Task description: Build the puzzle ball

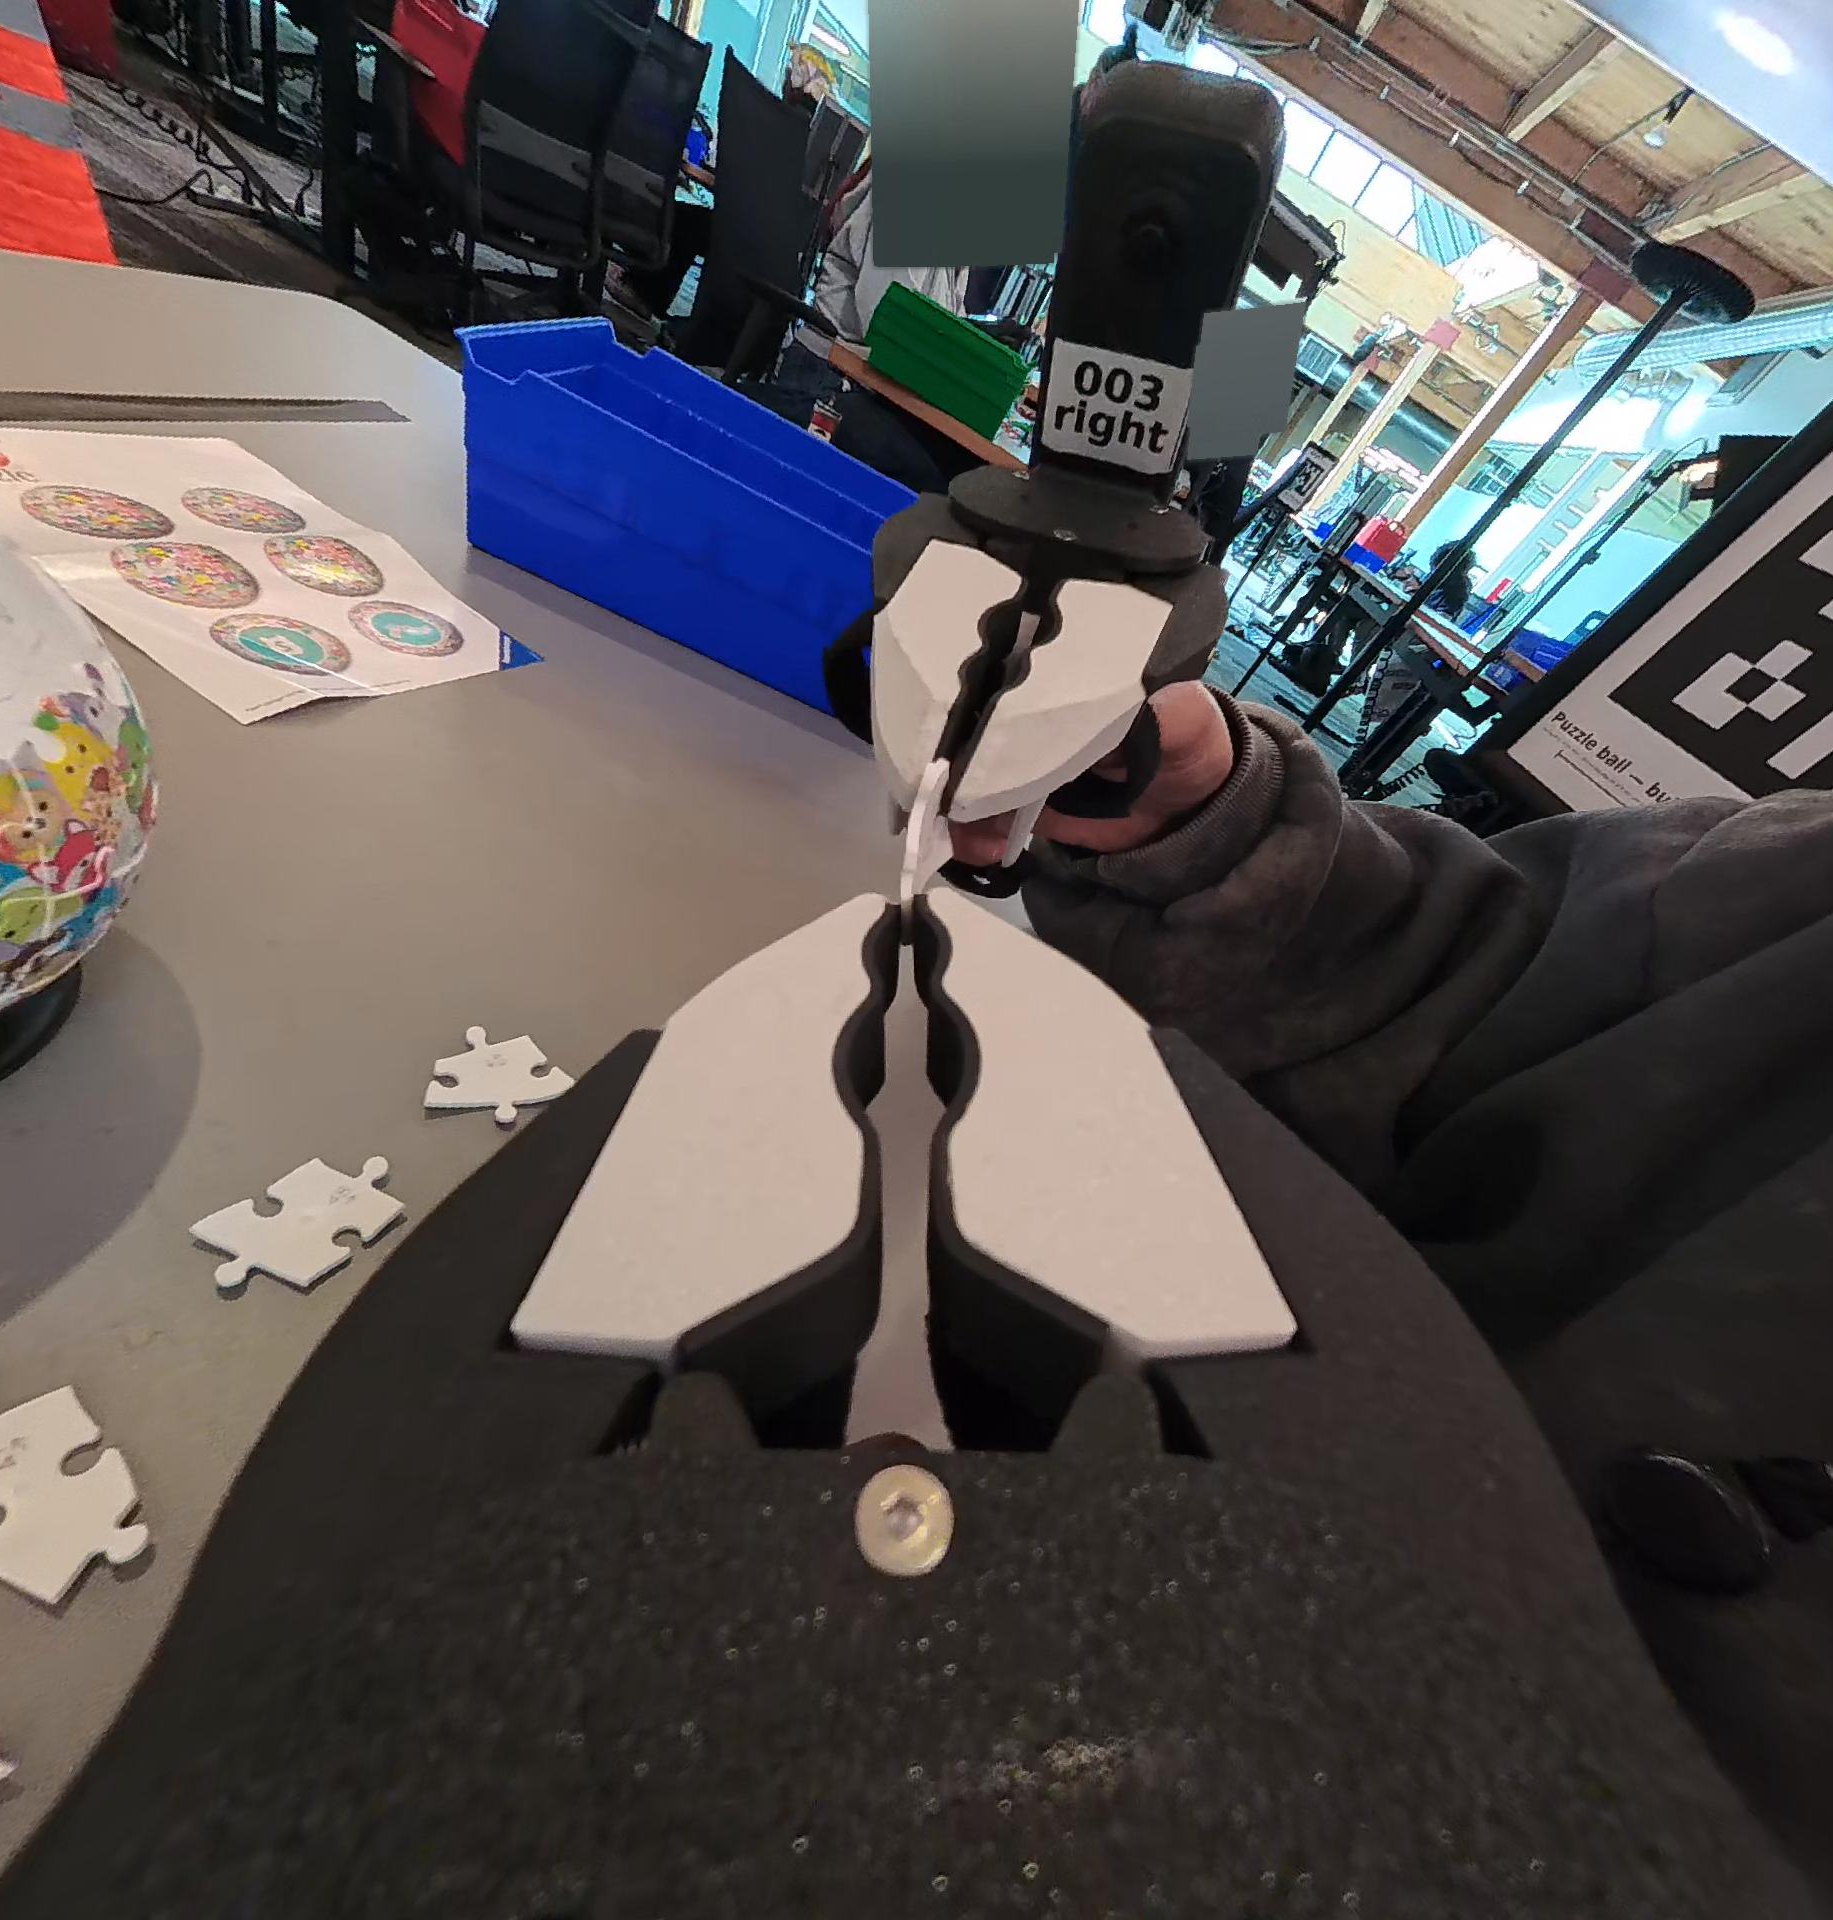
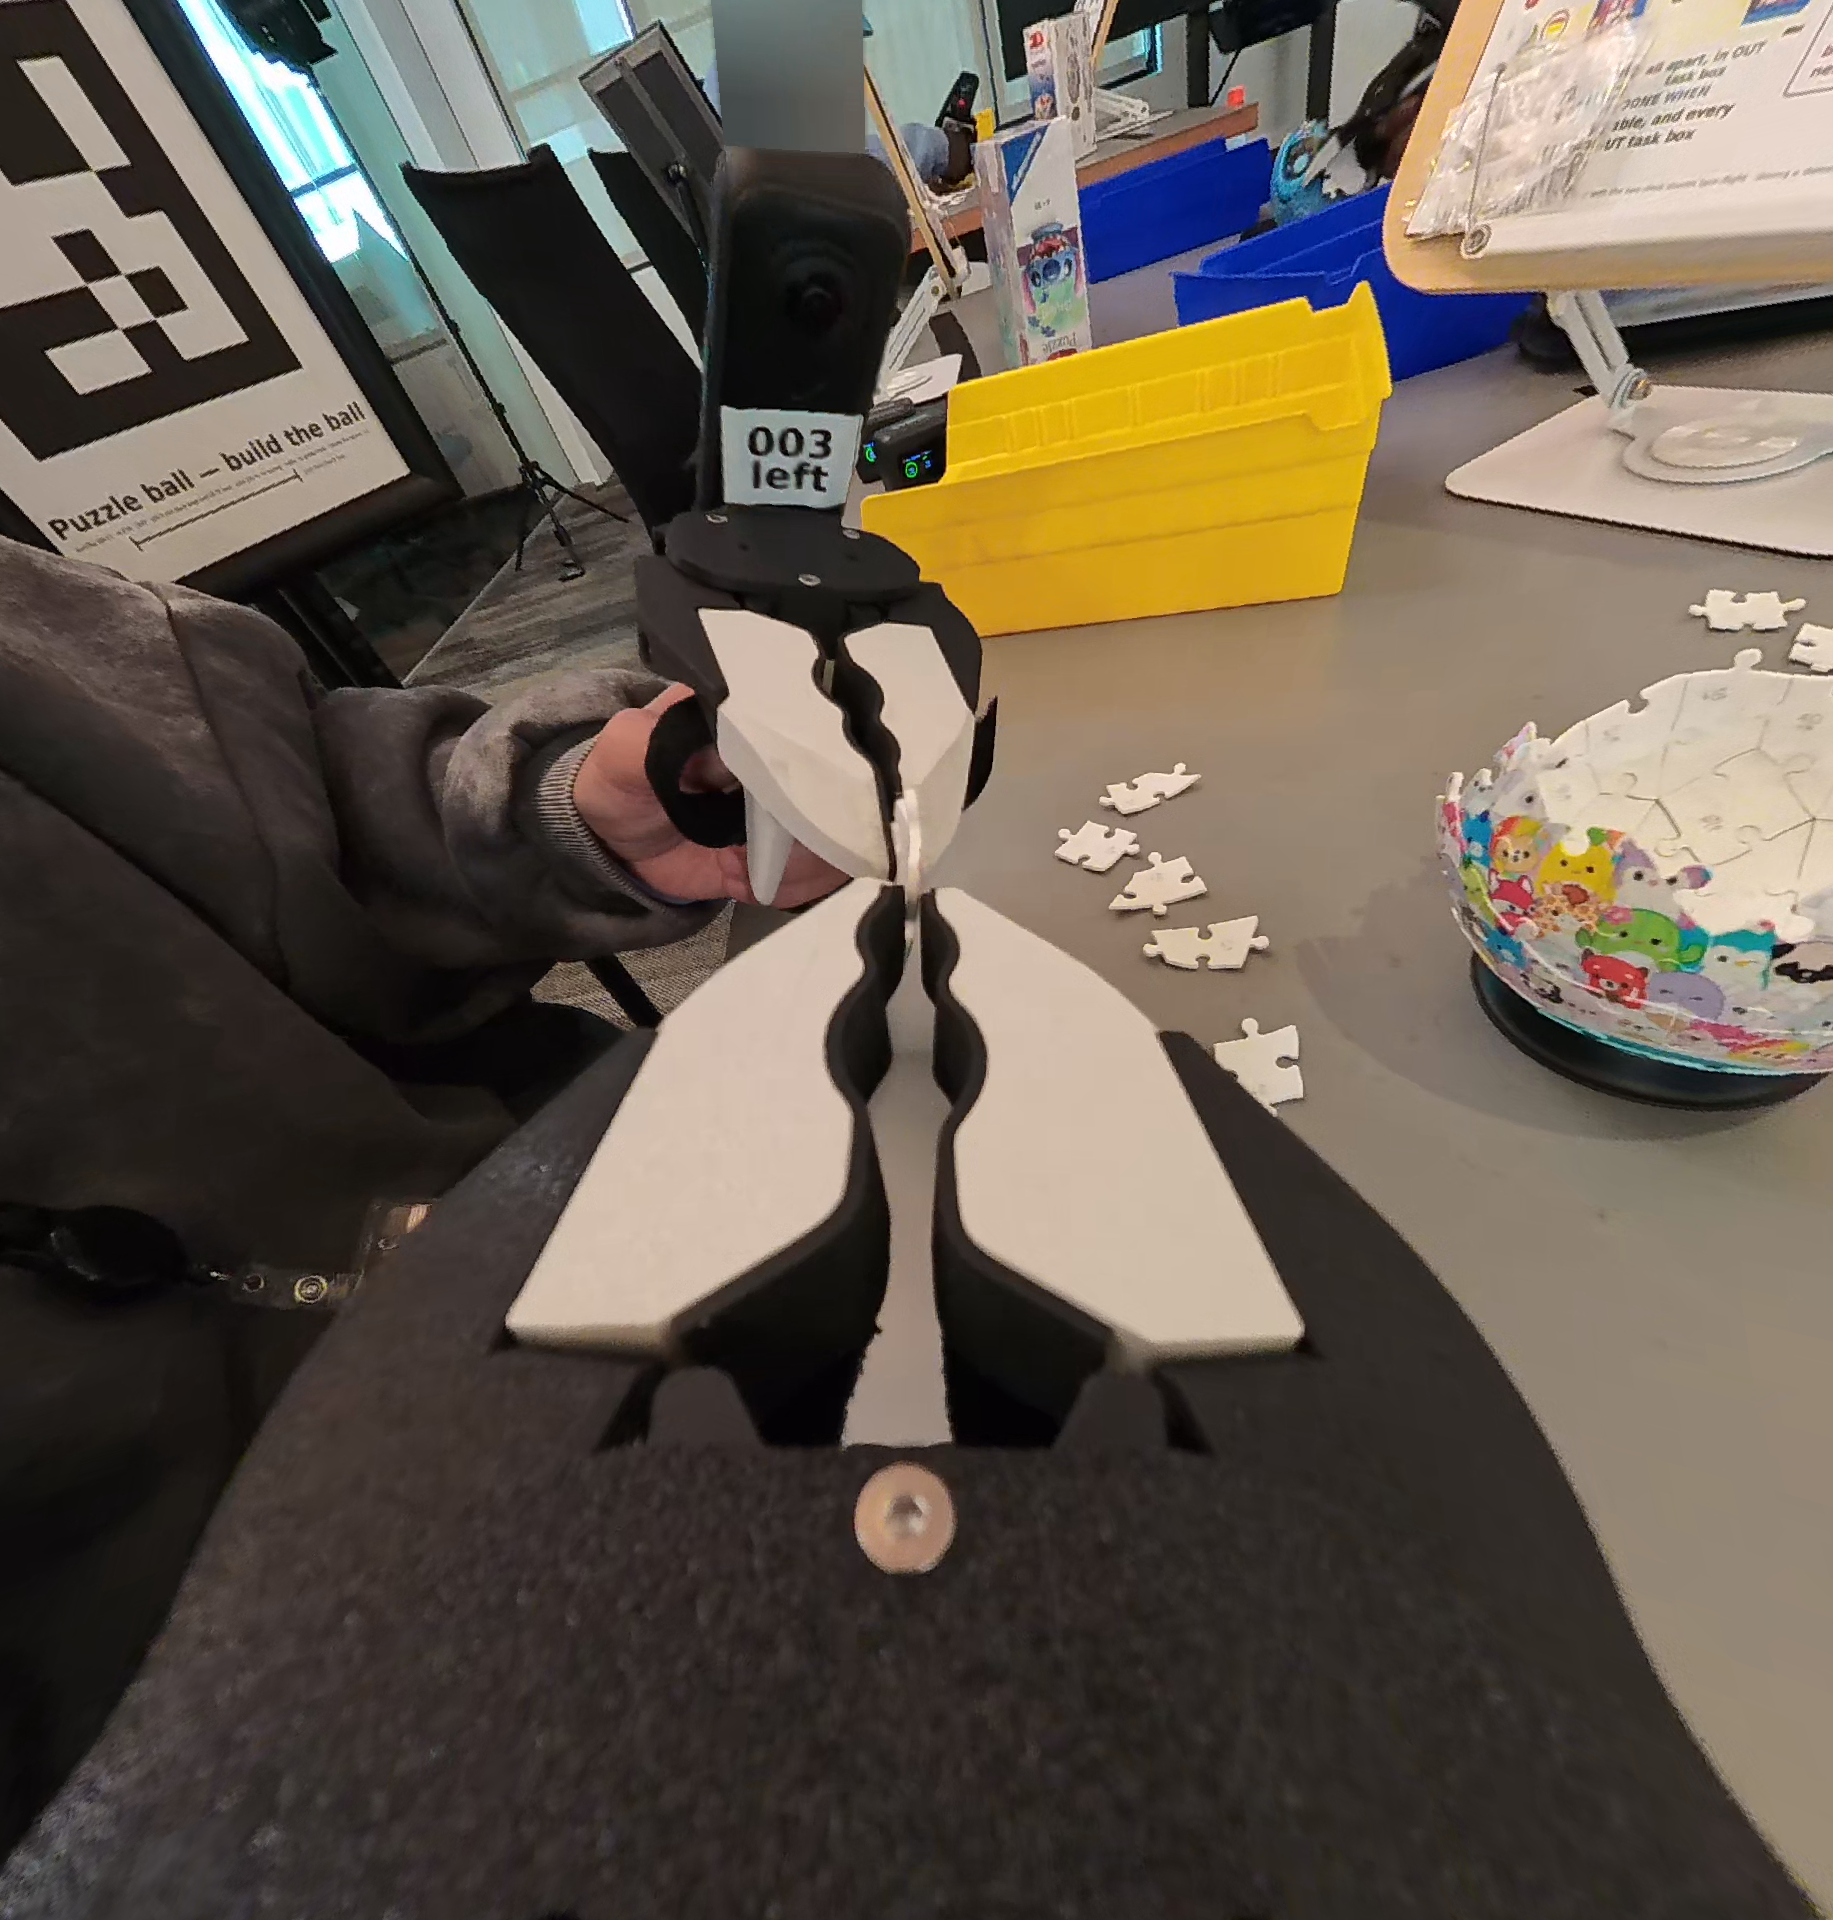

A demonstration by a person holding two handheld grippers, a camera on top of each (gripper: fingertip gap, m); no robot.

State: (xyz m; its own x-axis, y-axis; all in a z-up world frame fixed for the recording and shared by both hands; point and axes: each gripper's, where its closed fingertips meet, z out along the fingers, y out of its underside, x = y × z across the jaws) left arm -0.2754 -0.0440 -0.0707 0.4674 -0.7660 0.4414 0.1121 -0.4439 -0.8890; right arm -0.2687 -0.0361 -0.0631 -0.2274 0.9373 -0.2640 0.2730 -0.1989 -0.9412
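My left gripper (image 1: 904, 916) and right gripper (image 2: 907, 916) point at each other in mid-air, tip to tip. One white puzzle piece (image 1: 924, 831) is held edge-on between them, and both pairs of fingers are closed on it. It also shows in the right wrist view (image 2: 908, 836), in the left gripper's tips (image 2: 904, 857). The half-built puzzle ball (image 2: 1681, 914), a colourful open bowl on a black stand (image 2: 1618, 1075), sits on the grey table; it shows at the left edge of the left wrist view (image 1: 39, 790). Several loose white pieces (image 2: 1156, 883) lie beside it.
A blue bin (image 1: 663, 499) and a printed picture sheet (image 1: 237, 571) lie at the far side. A yellow bin (image 2: 1151, 488), a tilted board on a white stand (image 2: 1670, 457) and a black-and-white marker sign (image 2: 112, 260) stand around. A person's grey sleeves (image 1: 1359, 935) hold both grippers. The grippers are tip to tip, or close to it. Left tips and right tips are each some 15 centimetres from the half-built puzzle ball (image 2: 1681, 914).
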